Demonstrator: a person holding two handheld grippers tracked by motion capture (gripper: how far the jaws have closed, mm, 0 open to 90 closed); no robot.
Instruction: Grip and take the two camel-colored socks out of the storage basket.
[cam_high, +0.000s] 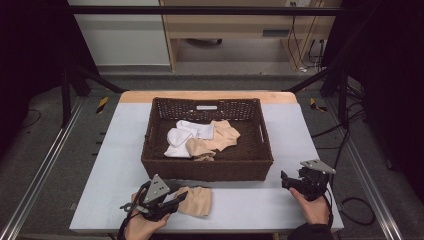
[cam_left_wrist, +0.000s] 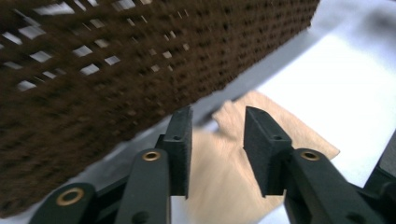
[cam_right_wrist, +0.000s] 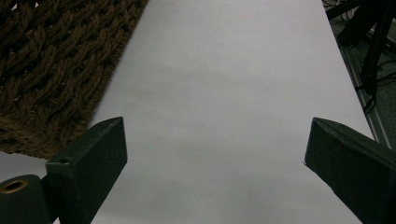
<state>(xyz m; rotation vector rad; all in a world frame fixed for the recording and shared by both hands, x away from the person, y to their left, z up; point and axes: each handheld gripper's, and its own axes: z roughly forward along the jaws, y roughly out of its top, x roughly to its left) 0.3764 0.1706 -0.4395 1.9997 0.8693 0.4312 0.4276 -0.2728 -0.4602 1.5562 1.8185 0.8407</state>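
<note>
The beige sock (cam_high: 196, 201) lies flat on the table (cam_high: 250, 205), just in front of the wicker basket (cam_high: 207, 170). The left gripper (cam_left_wrist: 217, 140) hovers over it with jaws half spread, pinching nothing. The right gripper (cam_right_wrist: 215, 154) rests at the basket's right front corner, jaws spread wide. Several socks (cam_high: 200, 140) still lie inside the basket, so I judge that most of the work remains.

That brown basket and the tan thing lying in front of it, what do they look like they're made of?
The basket looks like woven wicker or twisted rope, dark brown and matte; the right gripper view shows braided strands, and light comes through gaps in the weave. It could be a synthetic imitation. The tan sock under the left gripper looks like soft knit fabric, dull in finish: it lies limp and flat on the table, with slightly fuzzy edges.
</note>
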